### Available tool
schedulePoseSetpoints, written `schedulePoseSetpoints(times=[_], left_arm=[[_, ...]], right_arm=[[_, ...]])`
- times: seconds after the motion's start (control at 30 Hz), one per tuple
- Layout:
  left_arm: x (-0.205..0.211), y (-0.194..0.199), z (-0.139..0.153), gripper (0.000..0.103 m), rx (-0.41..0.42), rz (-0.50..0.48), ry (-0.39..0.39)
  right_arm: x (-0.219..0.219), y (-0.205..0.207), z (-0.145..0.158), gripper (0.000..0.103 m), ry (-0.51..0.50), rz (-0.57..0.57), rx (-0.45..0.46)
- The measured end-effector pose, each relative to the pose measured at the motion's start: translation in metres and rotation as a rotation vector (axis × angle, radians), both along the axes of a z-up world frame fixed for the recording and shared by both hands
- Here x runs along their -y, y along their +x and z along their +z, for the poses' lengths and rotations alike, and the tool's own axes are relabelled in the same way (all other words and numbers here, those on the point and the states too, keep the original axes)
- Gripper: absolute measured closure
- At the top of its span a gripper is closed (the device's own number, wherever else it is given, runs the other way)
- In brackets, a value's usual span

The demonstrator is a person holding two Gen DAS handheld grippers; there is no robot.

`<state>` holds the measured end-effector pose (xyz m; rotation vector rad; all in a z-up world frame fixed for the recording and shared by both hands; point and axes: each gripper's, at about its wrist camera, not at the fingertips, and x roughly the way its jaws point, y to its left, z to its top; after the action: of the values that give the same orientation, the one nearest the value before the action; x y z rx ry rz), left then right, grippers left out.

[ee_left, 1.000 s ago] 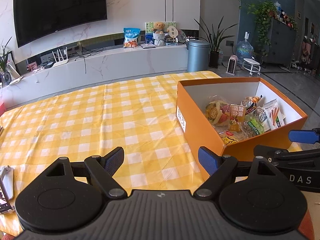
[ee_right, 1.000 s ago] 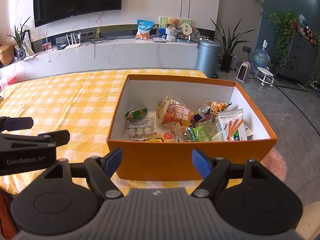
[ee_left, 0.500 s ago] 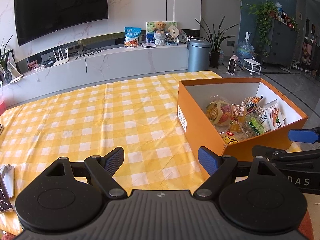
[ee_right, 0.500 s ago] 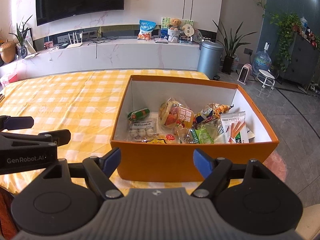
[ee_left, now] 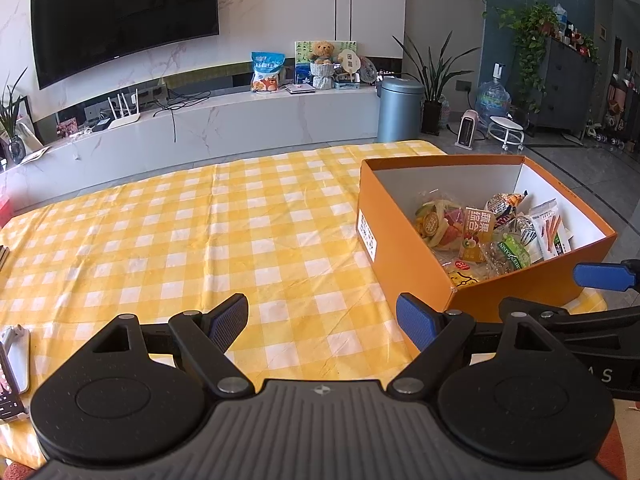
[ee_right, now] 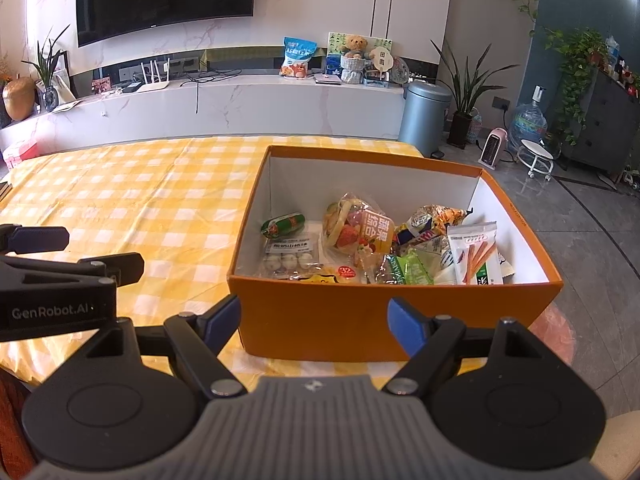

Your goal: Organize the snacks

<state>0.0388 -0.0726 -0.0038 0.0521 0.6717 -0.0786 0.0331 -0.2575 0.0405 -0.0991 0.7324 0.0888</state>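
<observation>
My right tongs (ee_right: 314,320) and left tongs (ee_left: 322,320) both stand open and empty. The orange box (ee_right: 360,320) lies just ahead of the right tongs, which are nearer, long side toward me. Inside it are the snack packets (ee_right: 380,248); the yellow checked tabletop (ee_left: 200,240) around it carries no snacks.

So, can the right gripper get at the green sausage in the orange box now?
Probably yes: the right gripper is open, the orange cardboard box has no lid, and nothing covers the green sausage.
</observation>
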Motion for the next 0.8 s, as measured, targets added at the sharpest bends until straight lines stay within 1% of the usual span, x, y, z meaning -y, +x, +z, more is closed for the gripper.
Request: schedulePoseSetpoints(times=[0.8], left_arm=[[-0.0023,-0.0008,0.0015,0.005,-0.003,0.005,0.005]], right_arm=[[-0.0034,-0.0001,-0.0014,0.023,-0.011,0.016,0.003]])
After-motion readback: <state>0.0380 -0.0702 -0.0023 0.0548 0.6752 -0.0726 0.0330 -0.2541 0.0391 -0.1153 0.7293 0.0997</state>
